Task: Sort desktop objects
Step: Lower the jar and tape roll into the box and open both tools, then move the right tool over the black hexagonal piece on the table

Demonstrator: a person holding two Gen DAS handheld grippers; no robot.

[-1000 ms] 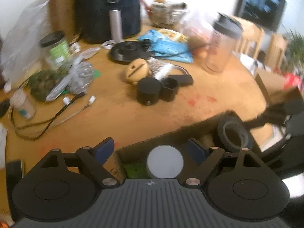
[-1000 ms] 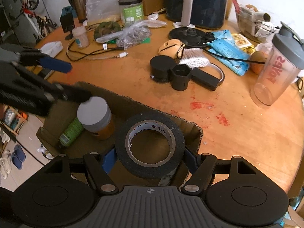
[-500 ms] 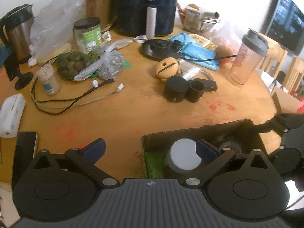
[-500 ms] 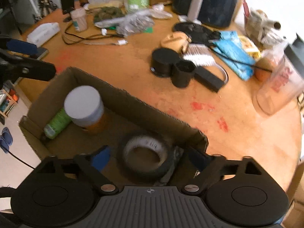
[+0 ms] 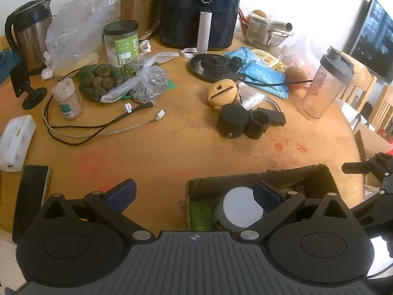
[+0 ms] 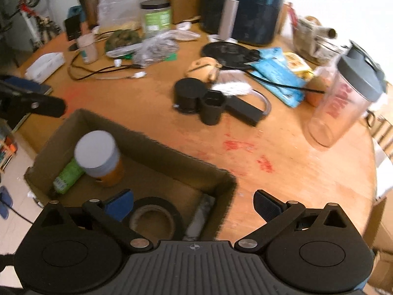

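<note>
Tape roll [image 6: 156,218] lies in cardboard box [image 6: 157,145]; right gripper [image 6: 194,205] just opened, empty.

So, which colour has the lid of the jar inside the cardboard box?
White lid; the right wrist view shows it best.

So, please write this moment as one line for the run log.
left gripper: open, empty | right gripper: jaws just opened, empty | tape roll: in cardboard box | white-lid jar: in box
</note>
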